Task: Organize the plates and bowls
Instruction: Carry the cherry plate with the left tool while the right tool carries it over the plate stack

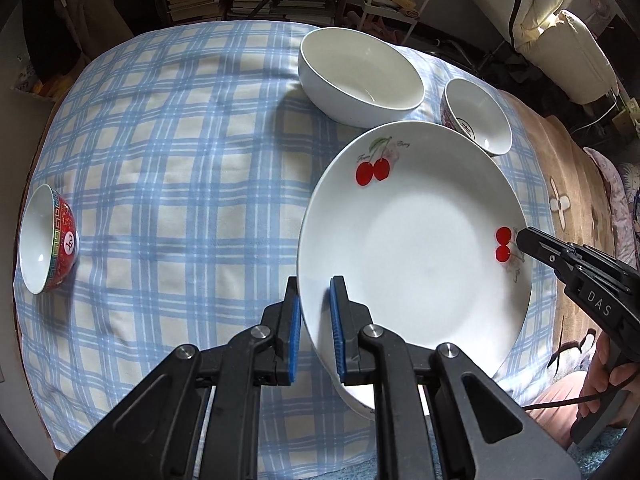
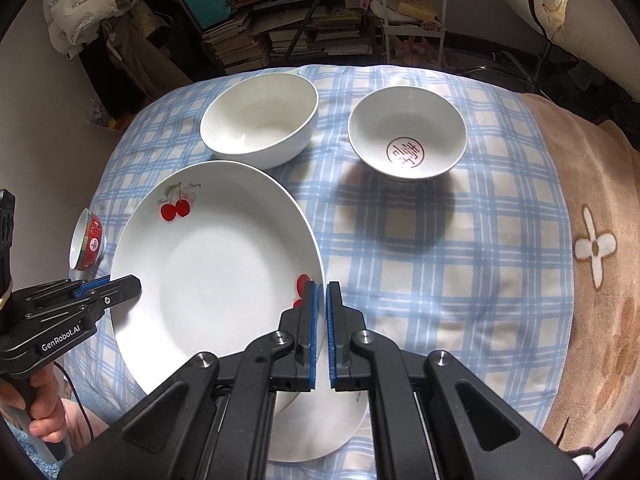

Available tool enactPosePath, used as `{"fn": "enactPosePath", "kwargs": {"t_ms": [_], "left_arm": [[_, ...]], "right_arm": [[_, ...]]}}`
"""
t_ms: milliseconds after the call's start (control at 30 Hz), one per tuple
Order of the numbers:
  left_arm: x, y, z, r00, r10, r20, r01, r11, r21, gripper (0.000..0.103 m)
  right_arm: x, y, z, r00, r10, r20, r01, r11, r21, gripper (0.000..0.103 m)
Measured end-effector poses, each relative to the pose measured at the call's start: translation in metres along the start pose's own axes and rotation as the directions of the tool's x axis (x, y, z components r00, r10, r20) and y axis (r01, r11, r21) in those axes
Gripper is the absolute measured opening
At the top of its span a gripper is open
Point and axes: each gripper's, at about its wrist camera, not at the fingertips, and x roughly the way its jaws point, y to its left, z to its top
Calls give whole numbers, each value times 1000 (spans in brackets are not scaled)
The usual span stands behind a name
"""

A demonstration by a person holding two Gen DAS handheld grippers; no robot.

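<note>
A white plate with red cherries (image 1: pixel 416 240) is held tilted above the checked cloth. My left gripper (image 1: pixel 316 312) is shut on its left rim. My right gripper (image 2: pixel 322 308) is shut on its right rim; the plate shows in the right wrist view (image 2: pixel 216 264). A second white plate (image 2: pixel 320 428) lies under it near the front edge. A large white bowl (image 1: pixel 360 76) and a smaller bowl with a red mark inside (image 2: pixel 406 136) stand behind. A red patterned bowl (image 1: pixel 46 240) lies on its side at far left.
The blue checked cloth (image 1: pixel 180 152) covers a round table. A tan blanket with flower shapes (image 2: pixel 592 256) lies on the right side. Shelves of books (image 2: pixel 280 32) and bags stand behind the table.
</note>
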Motion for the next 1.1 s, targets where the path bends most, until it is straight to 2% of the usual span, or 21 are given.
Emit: {"fn": "enactPosePath", "kwargs": {"t_ms": [133, 633, 933, 1100], "left_arm": [[16, -4, -8, 999, -7, -45, 7, 1000, 14, 14], [33, -15, -27, 996, 54, -72, -52, 998, 35, 16], [46, -25, -34, 991, 87, -100, -82, 995, 50, 16], [50, -28, -34, 991, 82, -107, -77, 996, 49, 16]], "right_arm": [[7, -10, -15, 1000, -6, -14, 7, 1000, 18, 6], [23, -27, -37, 999, 32, -43, -29, 997, 67, 6], [27, -27, -41, 999, -3, -46, 6, 998, 62, 7], [29, -24, -44, 998, -41, -41, 44, 997, 61, 7]]}}
